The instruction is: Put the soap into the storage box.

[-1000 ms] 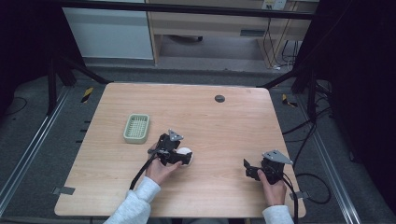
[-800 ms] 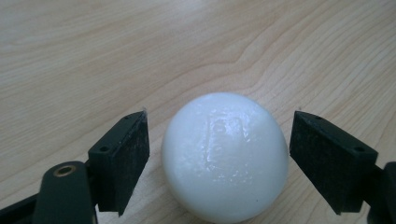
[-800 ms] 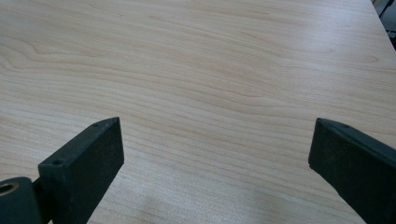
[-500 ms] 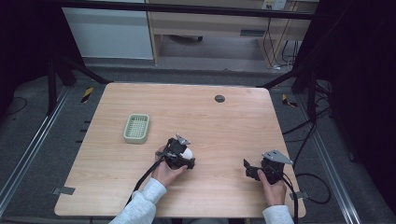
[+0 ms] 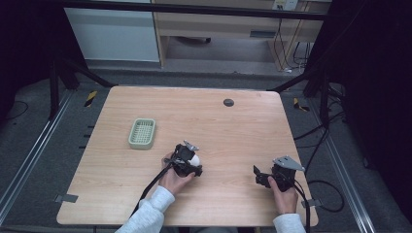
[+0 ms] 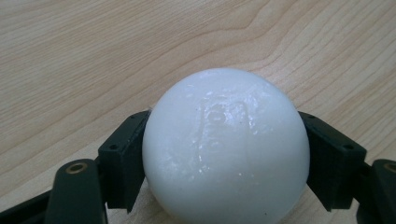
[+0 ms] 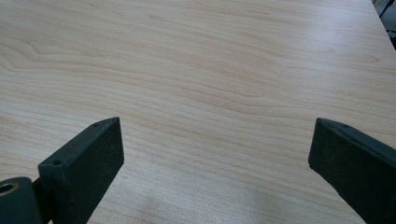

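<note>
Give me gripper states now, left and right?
Left gripper: jaws shut on the white soap bar.
Right gripper: jaws open, holding nothing, over the table.

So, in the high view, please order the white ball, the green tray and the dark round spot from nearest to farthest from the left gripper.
1. White ball: held in the left gripper's jaws.
2. Green tray: up and to its left.
3. Dark round spot: near the table's far edge, to its right.

White rounded soap bar (image 6: 225, 149) between the claw's (image 6: 219, 163) 2 jaws, above wooden table (image 6: 93, 56).
</note>
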Motion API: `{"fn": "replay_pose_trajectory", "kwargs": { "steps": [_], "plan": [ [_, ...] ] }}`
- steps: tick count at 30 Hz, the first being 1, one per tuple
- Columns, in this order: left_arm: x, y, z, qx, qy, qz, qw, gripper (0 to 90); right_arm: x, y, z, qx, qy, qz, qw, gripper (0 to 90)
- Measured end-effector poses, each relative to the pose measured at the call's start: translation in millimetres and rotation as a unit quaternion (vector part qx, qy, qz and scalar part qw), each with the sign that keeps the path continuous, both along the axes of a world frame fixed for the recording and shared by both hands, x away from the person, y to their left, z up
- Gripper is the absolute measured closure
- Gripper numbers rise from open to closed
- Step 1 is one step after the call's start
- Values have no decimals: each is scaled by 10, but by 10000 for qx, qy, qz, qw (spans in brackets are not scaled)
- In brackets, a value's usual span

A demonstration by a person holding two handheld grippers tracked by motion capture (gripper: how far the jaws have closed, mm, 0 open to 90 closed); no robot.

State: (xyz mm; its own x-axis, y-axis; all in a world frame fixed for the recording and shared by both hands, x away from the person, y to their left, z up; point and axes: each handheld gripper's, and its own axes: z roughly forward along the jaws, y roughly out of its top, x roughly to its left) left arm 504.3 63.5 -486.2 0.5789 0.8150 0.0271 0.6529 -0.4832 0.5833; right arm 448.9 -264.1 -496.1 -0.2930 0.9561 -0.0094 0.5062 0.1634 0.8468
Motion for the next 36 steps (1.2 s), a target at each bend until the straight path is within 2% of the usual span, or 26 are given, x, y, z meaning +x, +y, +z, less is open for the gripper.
{"fn": "replay_pose_trajectory", "kwargs": {
  "steps": [6, 8, 11, 17, 23, 27, 28, 36],
  "plan": [
    [-16, 16, 33, -9, -42, -8, 10000, 244, 1, -3, 0, 1, -6, 3, 10000, 38],
    [-36, 28, 81, -116, -68, -9, 9999, 244, 2, -2, 0, -1, 2, 6, 10000, 37],
    [-47, 42, 120, -126, -94, -35, 9999, 244, 1, -3, 0, -4, -7, 4, 10000, 37],
    [-57, 108, 264, -296, -177, -30, 9994, 244, 0, -3, 2, 4, -18, -2, 10000, 37],
    [-46, 269, 469, -417, -345, 63, 9985, 244, 1, -3, 1, 0, -16, 1, 10000, 37],
    [-28, 348, 557, -448, -416, 140, 9980, 244, 1, -2, -1, 3, -5, 2, 10000, 37],
    [-9, 403, 612, -466, -471, 200, 9976, 244, 7, -7, -7, -57, -38, 8, 10000, 37],
    [60, 589, 756, -520, -546, 388, 9964, 244, 3, -7, -3, -11, -23, 3, 10000, 37]
  ]
}}
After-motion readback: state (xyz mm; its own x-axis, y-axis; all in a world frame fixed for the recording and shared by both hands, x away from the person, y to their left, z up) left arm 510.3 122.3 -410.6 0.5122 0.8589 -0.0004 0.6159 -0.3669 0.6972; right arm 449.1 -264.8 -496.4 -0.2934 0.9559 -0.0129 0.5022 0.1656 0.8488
